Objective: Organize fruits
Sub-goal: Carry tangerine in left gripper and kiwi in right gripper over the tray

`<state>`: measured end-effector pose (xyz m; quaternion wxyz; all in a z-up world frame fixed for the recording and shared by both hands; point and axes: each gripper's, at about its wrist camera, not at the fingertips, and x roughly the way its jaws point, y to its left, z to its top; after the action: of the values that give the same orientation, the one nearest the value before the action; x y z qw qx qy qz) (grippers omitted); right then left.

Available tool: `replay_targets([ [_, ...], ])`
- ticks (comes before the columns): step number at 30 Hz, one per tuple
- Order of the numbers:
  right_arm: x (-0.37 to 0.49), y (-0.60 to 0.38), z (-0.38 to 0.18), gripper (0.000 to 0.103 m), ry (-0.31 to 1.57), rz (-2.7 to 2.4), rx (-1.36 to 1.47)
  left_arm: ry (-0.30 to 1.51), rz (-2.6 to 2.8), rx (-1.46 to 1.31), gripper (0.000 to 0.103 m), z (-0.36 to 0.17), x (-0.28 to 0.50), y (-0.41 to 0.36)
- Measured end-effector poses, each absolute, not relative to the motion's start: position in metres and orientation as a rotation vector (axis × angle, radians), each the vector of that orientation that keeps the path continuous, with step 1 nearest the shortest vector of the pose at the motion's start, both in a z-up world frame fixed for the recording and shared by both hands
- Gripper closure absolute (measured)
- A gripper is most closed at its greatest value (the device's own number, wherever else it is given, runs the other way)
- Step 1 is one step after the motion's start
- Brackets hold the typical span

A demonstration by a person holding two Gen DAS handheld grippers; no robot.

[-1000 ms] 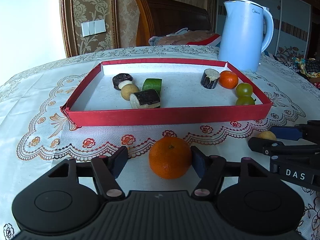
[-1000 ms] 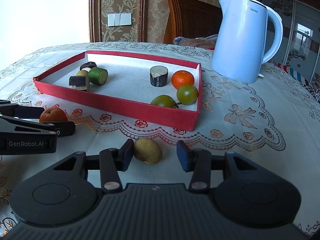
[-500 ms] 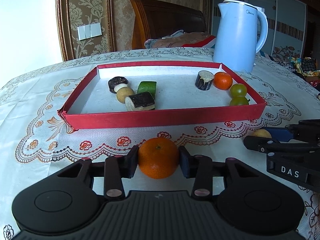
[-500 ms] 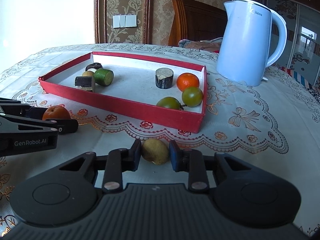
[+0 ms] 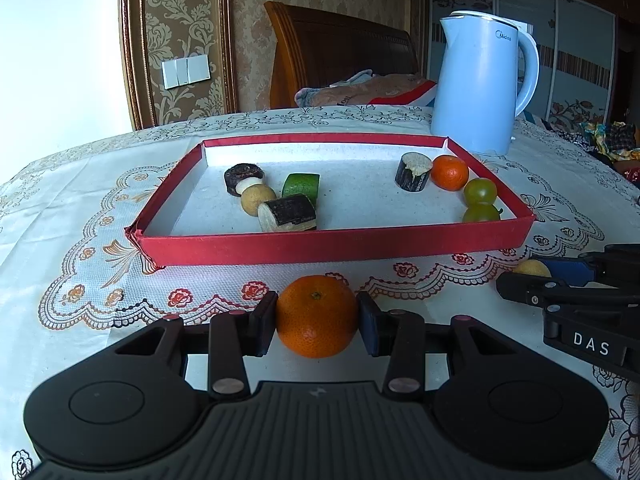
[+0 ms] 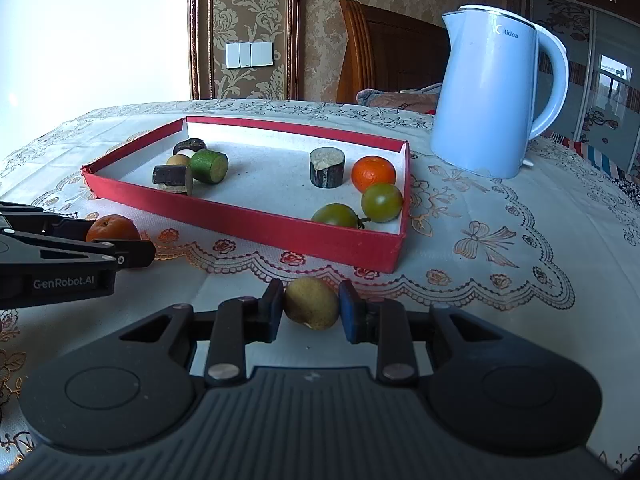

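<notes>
My left gripper (image 5: 317, 322) is shut on an orange mandarin (image 5: 317, 316), held just above the tablecloth in front of the red tray (image 5: 332, 245). My right gripper (image 6: 311, 309) is shut on a small yellow-brown fruit (image 6: 311, 302), near the tray's front right corner (image 6: 394, 254). The tray holds a mandarin (image 5: 449, 172), two green tomatoes (image 5: 480, 191), a green cylinder (image 5: 301, 186), a yellow ball (image 5: 257, 199) and dark cut pieces (image 5: 287, 213). The left gripper's mandarin also shows in the right wrist view (image 6: 112, 228).
A light blue kettle (image 5: 480, 88) stands behind the tray at the right; it also shows in the right wrist view (image 6: 492, 92). A wooden chair (image 5: 340, 52) with cloth on it stands behind the table. The lace tablecloth (image 5: 80, 216) covers the table.
Both grippers have closed: the left on the mandarin, the right on the yellow-brown fruit. Both have since risen a little with their fruit.
</notes>
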<state>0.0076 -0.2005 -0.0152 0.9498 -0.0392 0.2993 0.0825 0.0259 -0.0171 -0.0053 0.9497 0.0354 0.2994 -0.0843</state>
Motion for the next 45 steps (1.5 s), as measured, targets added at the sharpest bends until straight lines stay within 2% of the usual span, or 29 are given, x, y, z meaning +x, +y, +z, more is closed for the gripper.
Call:
replay_targets([
  [16,0.024,-0.199,0.016,0.076,0.504,0.140,-0.080,0.508,-0.166,0.017,0.062,0.017,0.032,-0.019],
  [35,0.107,-0.198,0.012,0.075,0.591,0.075,-0.008,0.555,-0.141,-0.025,0.062,0.028,0.099,-0.024],
  [45,0.121,-0.198,0.005,0.075,0.601,0.052,0.008,0.569,-0.118,-0.028,0.062,0.021,0.114,-0.022],
])
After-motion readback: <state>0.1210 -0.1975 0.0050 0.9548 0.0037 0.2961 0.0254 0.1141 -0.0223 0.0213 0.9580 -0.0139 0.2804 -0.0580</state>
